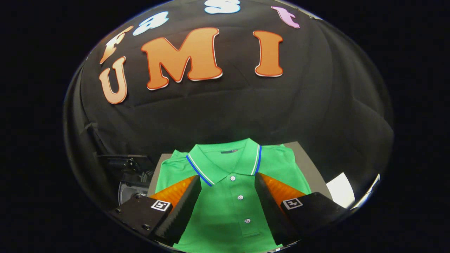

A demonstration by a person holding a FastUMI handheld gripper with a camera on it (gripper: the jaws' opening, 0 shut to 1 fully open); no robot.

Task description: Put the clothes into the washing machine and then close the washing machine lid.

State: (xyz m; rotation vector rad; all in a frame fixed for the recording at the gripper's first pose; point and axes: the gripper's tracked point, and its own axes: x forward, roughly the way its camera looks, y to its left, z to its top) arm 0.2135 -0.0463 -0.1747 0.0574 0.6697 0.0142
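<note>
Shirt [228,207]: a green polo, lying flat and face up on a grey tabletop [309,165], its collar pointing away from me toward the black cloth wall. The collar is trimmed with blue and white stripes, and I count three white buttons running down the placket. The shirt looks neatly folded, sleeves tucked in at the sides, and it covers most of the tabletop that I can see.

My gripper [227,181] hangs above the shirt with its fingers spread wide. The placket and buttons sit in the gap between them, and the collar lies just ahead of the fingertips. Nothing is held; I cannot tell whether the fingers touch the fabric, but neither one presses on it from the side.

To the left of the tabletop, lower and in shadow, I see the washer [132,182]: a dark machine with a round rim, beside the shirt's left shoulder. I cannot tell from here how its lid stands.

Off to the right, past the tabletop's edge, there is a bright white patch [340,189]; I cannot tell what it is.
</note>
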